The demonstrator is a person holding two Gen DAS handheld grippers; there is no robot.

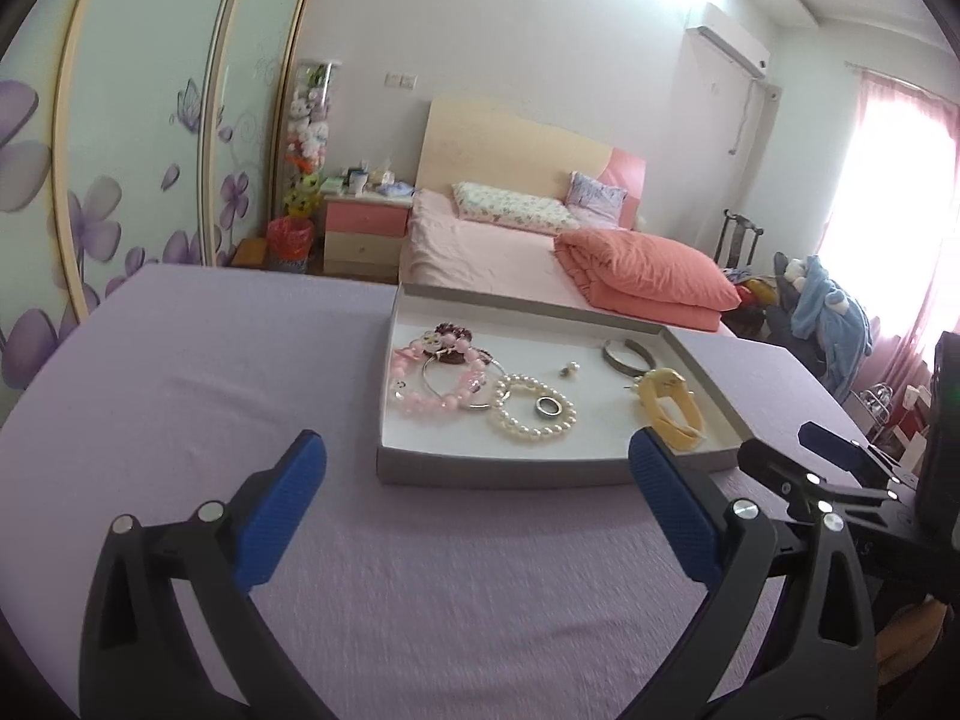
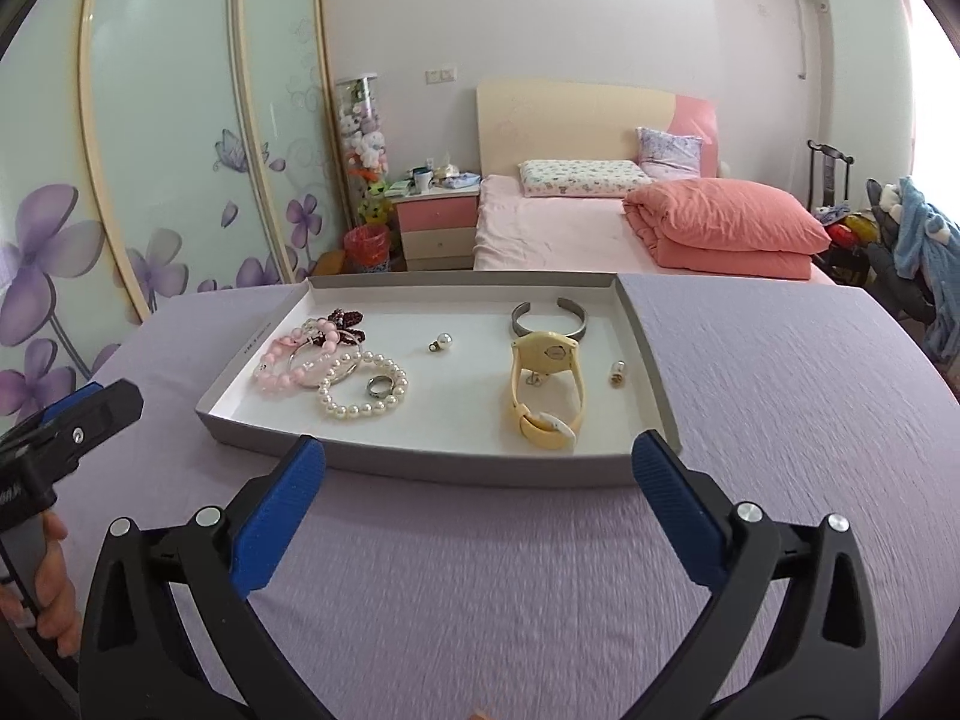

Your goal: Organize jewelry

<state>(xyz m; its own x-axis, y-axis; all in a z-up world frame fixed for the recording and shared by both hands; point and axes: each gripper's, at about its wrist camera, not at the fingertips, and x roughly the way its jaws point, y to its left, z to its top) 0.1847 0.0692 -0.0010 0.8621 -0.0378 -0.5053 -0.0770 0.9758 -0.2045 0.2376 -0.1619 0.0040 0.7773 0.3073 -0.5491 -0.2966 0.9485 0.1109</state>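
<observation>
A shallow grey tray with a white floor lies on the lilac table. In it lie a pink bead bracelet, a pearl bracelet around a silver ring, a silver cuff, a yellow watch and a pearl earring. My left gripper is open and empty, in front of the tray. My right gripper is open and empty at the tray's near rim.
The lilac cloth-covered table spreads around the tray. Behind it stand a pink bed, a nightstand and a flowered wardrobe. The right gripper shows at the left view's right edge.
</observation>
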